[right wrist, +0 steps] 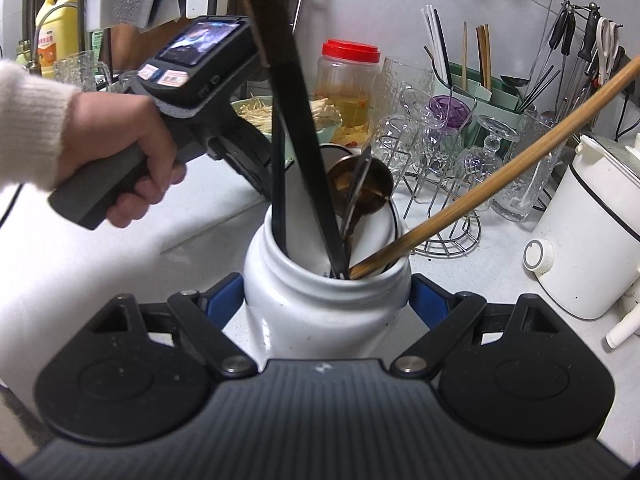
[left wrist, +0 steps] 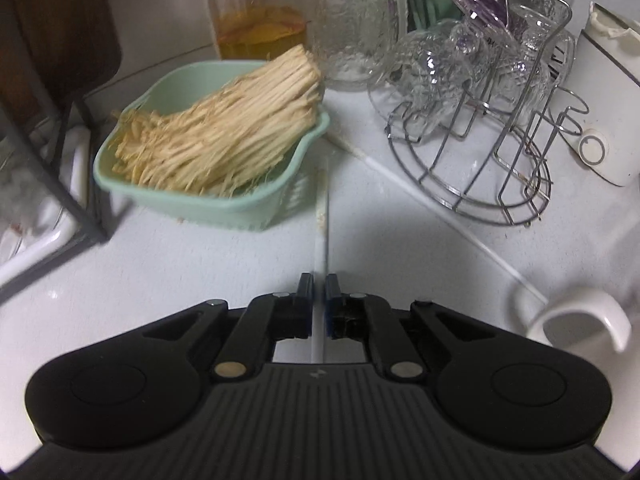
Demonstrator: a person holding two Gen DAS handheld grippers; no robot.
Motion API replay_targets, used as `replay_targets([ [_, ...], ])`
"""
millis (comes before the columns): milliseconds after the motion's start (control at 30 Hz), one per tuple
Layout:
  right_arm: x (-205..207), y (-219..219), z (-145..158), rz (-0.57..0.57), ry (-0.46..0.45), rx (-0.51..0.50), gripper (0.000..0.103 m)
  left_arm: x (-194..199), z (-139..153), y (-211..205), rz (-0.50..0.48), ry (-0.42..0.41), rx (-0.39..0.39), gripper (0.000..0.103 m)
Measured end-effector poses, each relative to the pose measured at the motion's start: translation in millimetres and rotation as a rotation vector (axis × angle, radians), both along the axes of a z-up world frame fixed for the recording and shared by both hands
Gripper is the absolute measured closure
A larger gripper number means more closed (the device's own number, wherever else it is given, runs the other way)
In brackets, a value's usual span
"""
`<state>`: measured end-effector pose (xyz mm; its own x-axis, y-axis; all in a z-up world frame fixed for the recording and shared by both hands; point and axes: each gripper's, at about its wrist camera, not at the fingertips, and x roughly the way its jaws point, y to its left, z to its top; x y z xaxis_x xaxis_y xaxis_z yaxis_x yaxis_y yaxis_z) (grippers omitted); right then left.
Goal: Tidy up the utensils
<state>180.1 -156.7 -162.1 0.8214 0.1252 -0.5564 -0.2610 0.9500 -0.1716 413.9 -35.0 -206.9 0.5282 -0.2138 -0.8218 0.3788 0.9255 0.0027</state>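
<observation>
Two black grippers work over a white table (left wrist: 200,264). Nearest in the right wrist view, the right gripper (right wrist: 326,296) has its blue-padded jaws clamped on either side of a white ceramic utensil jar (right wrist: 324,304), which stands upright on the table. Inside the jar lean two long black handles (right wrist: 296,120), a metal ladle with a brown-stained bowl (right wrist: 362,188) and a long wooden stick (right wrist: 500,176) slanting out to the right. Just behind and left of the jar, a hand (right wrist: 120,152) in a cream knit sleeve grips the left gripper's handle.

In the left wrist view, the left gripper (left wrist: 319,294) has its jaws pinched almost together on a thin white chopstick (left wrist: 323,224) that runs straight ahead between the pads toward a mint-green plastic basket (left wrist: 224,204) heaped with pale wooden sticks (left wrist: 224,128). Right of the basket stands a wire rack holding clear glasses (left wrist: 472,100). Farther back stand a red-lidded plastic jar of yellow liquid (left wrist: 256,24) and a white electric pot (left wrist: 608,120).
</observation>
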Motion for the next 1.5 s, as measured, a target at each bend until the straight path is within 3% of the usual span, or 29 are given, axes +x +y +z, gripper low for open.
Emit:
replay_targets([
  [433,7.0,-2.2,-1.1,0.031,-0.006,0.001,0.012,-75.0,32.4,30.1,0.112,0.056,-0.015,0.097],
  [700,8.0,-6.5,-1.4,0.065,-0.009,-0.002,0.012,-112.2,73.6,26.6,0.117,0.016,-0.112,0.097],
  [867,9.4,-8.5,-0.6,0.082,-0.005,-0.005,0.012,-133.8,78.6,22.2,0.105,0.026,-0.144,0.097],
  [1067,9.2,-8.5,-0.6,0.092,-0.003,-0.008,0.012,-143.7,81.0,33.1,0.141,0.048,-0.193,0.098],
  [1333,8.9,-8.4,-0.7,0.092,-0.004,-0.008,0.012,-142.0,115.0,39.0,0.108,0.005,-0.223,0.103],
  [1500,9.4,-8.2,-1.0,0.089,-0.006,-0.006,0.012,-134.5,98.0,44.1,0.104,0.058,-0.213,0.103],
])
